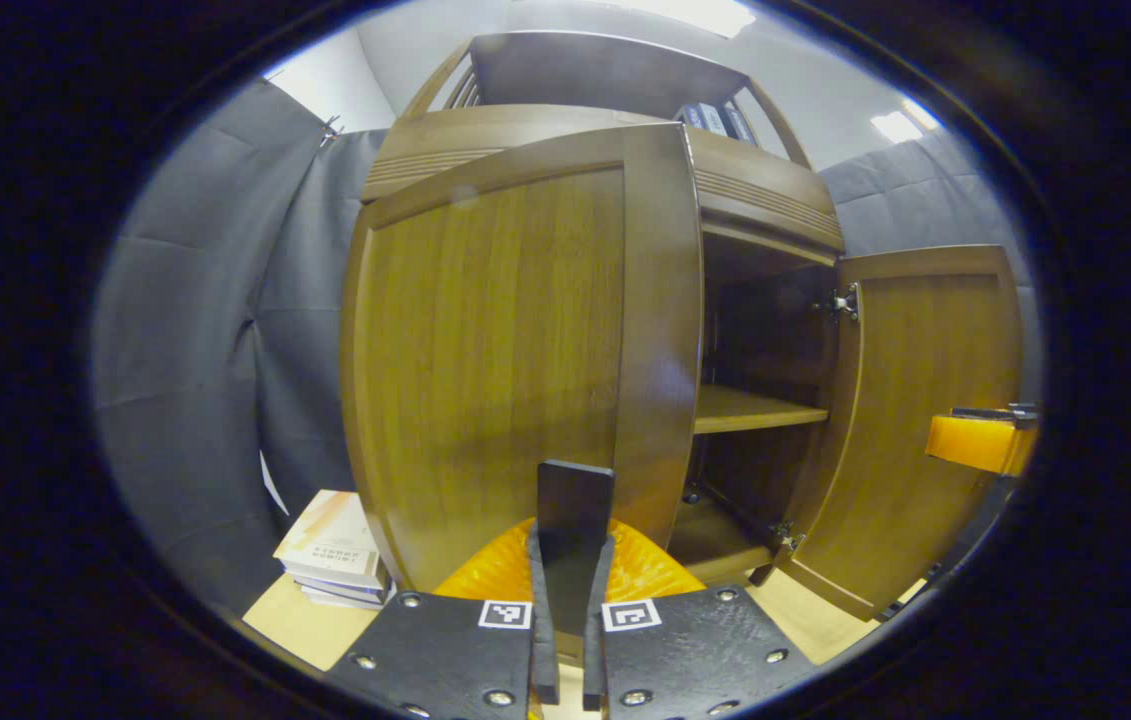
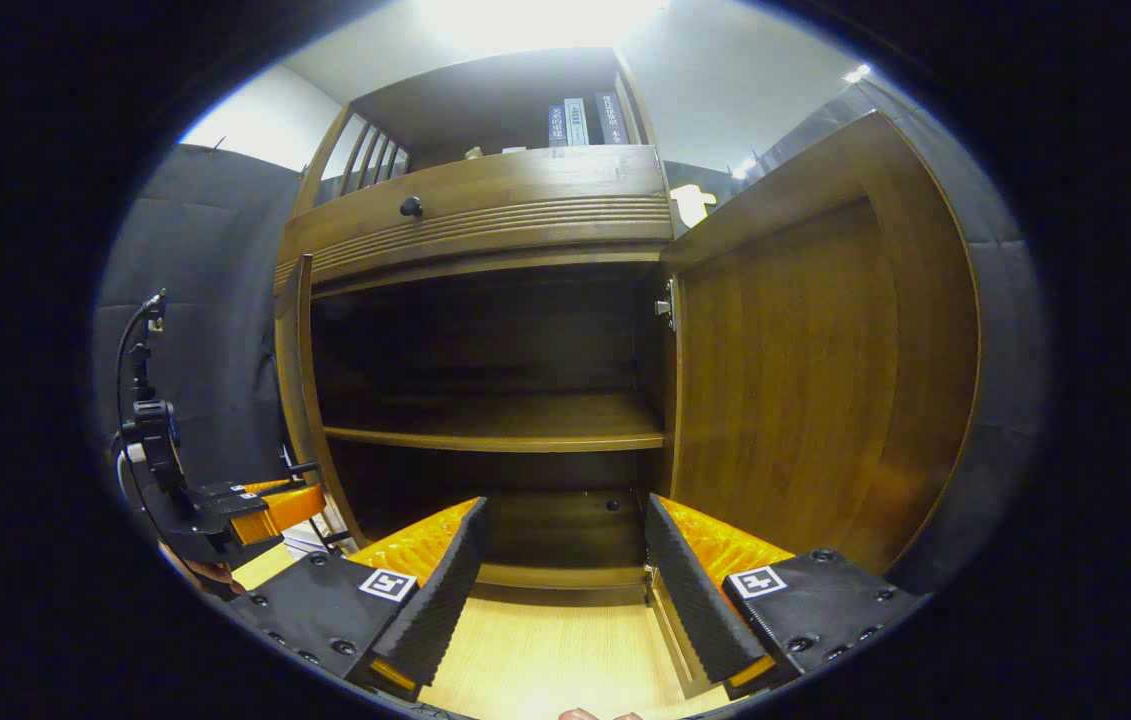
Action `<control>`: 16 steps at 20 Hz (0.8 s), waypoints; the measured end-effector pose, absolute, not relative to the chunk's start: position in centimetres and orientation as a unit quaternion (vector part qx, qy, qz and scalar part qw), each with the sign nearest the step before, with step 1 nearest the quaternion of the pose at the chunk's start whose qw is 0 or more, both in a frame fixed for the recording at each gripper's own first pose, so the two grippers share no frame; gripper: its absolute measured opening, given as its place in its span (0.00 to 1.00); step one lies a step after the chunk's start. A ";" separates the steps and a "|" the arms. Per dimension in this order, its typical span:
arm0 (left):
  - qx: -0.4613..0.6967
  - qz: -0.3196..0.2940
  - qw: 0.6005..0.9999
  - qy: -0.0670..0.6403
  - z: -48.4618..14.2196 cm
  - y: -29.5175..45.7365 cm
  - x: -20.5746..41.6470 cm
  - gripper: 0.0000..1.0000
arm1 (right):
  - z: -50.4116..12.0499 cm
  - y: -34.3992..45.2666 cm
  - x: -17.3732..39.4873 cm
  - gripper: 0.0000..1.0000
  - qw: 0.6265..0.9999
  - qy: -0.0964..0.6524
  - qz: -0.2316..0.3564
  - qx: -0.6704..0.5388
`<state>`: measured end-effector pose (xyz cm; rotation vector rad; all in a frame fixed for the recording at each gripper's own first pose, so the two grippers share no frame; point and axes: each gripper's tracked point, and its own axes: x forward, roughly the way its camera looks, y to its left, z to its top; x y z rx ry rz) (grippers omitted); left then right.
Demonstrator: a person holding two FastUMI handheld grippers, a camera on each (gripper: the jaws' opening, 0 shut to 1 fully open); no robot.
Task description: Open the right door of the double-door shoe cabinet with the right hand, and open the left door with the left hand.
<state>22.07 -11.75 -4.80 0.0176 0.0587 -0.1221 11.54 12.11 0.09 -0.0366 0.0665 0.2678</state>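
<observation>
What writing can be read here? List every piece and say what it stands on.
No text can be read.
Book spines atop the cabinet: print too small to read.
Book stack beside the cabinet: cover print too blurred to read.
Markers on the left tool and the right tool: square code patterns, no words.

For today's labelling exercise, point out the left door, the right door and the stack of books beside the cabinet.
left door (image 1: 495,370), left gripper view, middle of its front panel
right door (image 2: 805,380), right gripper view, middle of its inner face
stack of books (image 1: 330,545), left gripper view, top cover
</observation>
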 end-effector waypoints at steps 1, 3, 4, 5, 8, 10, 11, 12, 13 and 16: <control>0.007 -0.063 0.998 0.026 -4.8 -11.3 21.5 0.12 | 0.2 12.3 11.1 0.92 0.990 0.032 0.135 -0.019; 0.006 -0.067 0.998 0.020 -4.7 -10.3 20.3 0.11 | 0.3 12.7 10.3 0.92 0.990 0.028 0.139 -0.023; 0.003 -0.068 0.998 0.018 -4.7 -9.6 19.7 0.11 | 0.4 12.8 9.9 0.93 0.990 0.024 0.140 -0.023; 0.001 -0.068 0.998 0.017 -4.7 -9.0 19.1 0.11 | 0.5 12.9 9.9 0.93 0.990 0.022 0.141 -0.023; 0.003 -0.063 0.998 0.012 -4.6 -7.1 17.7 0.12 | 0.8 13.4 9.5 1.00 0.990 0.019 0.141 -0.016; 0.004 -0.056 0.998 0.010 -4.4 -5.5 16.6 0.12 | 0.2 14.4 8.0 0.92 0.989 0.019 0.143 -0.009; 0.004 -0.054 0.999 0.009 -4.4 -4.6 16.0 0.12 | 0.2 14.7 7.7 0.92 0.989 0.017 0.144 -0.008; 0.003 -0.052 0.999 0.008 -4.3 -3.7 15.5 0.12 | 0.3 14.9 7.6 0.92 0.990 0.014 0.143 -0.009; 0.003 -0.052 0.999 0.007 -4.2 -2.9 15.0 0.12 | 0.3 15.2 7.4 0.92 0.990 0.012 0.143 -0.009; 0.005 -0.052 0.999 0.007 -4.1 -0.4 14.0 0.11 | 0.4 16.0 6.9 0.92 0.990 0.009 0.144 -0.008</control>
